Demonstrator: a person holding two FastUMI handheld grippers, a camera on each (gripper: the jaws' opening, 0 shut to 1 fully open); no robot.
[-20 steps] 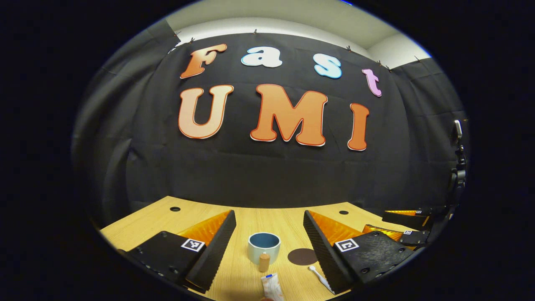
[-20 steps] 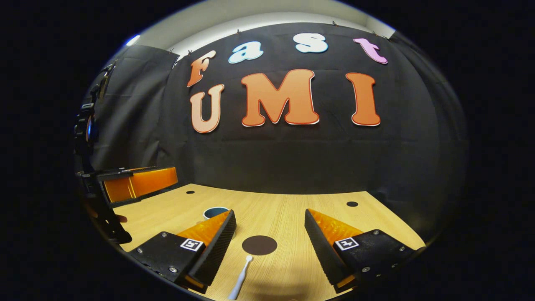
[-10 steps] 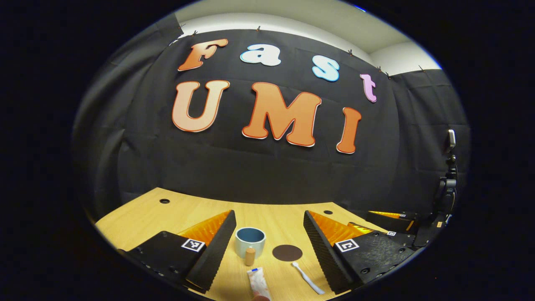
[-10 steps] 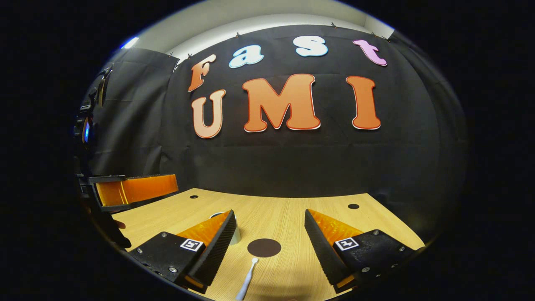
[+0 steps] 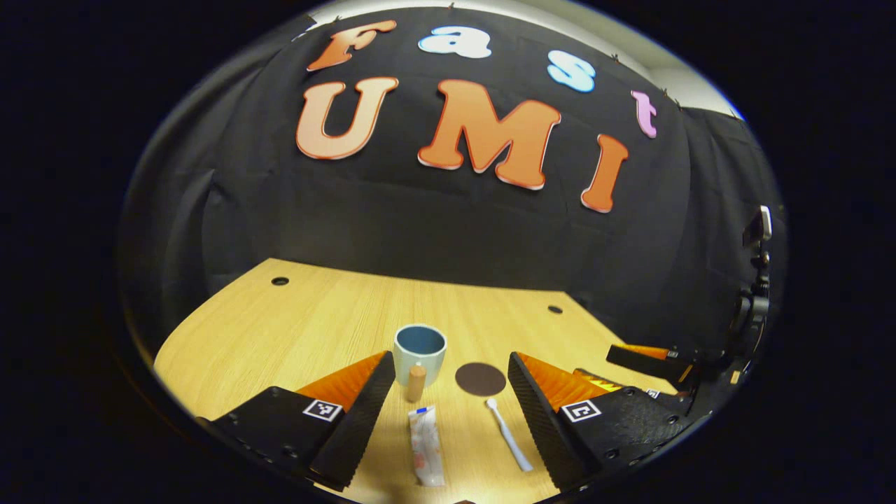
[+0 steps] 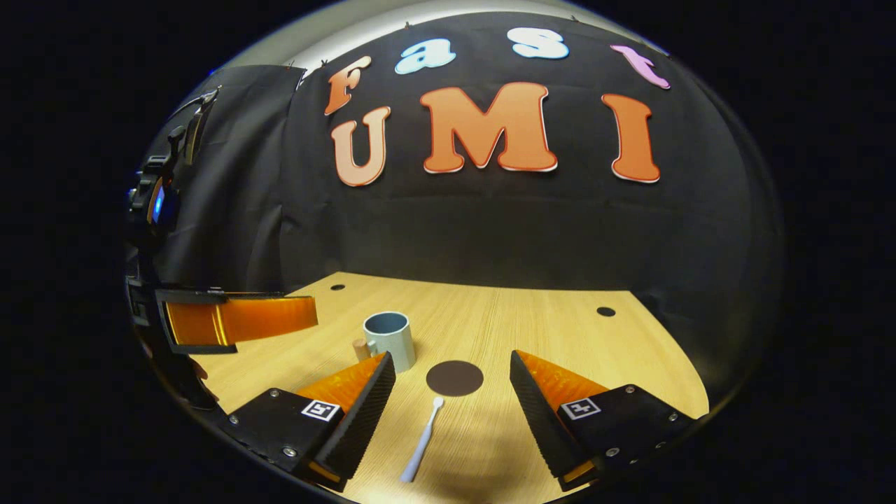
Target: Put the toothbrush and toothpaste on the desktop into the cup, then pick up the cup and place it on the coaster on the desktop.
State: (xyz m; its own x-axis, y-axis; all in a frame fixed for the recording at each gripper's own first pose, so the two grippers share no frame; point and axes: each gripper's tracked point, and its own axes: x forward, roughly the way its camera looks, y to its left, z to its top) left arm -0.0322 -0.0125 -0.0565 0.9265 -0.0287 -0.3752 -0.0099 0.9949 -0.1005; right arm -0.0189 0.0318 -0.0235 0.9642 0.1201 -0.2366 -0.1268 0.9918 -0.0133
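In the left gripper view, the left gripper (image 5: 451,399) is held above the wooden table (image 5: 308,329) with its fingers spread wide and nothing between them. A pale cup (image 5: 419,353) with a blue inside is seen upright at 12 o'clock from the gap between the fingers, its wooden handle (image 5: 416,383) turned toward the camera. The toothpaste (image 5: 425,446) is laid flat on the table at 6 o'clock from the cup, close to the handle but apart from it, its capped end pointing at the cup. The toothbrush (image 5: 509,434) is laid at 3 o'clock from the toothpaste, just beside the inner edge of the right-hand finger, its head toward the dark round coaster (image 5: 480,379). The coaster is set at 3 o'clock from the cup, near it and not touching. The other gripper (image 5: 654,360) is seen at the right edge.

In the right gripper view, the right gripper (image 6: 453,399) is likewise held with fingers wide and empty. The toothbrush (image 6: 422,439) lies between them, its head just short of the coaster (image 6: 454,377). The cup (image 6: 389,338) stands at 10 o'clock from the coaster, partly behind the left-hand finger. The left gripper (image 6: 234,320) is seen at the left edge; whether its fingers are apart cannot be told from here.
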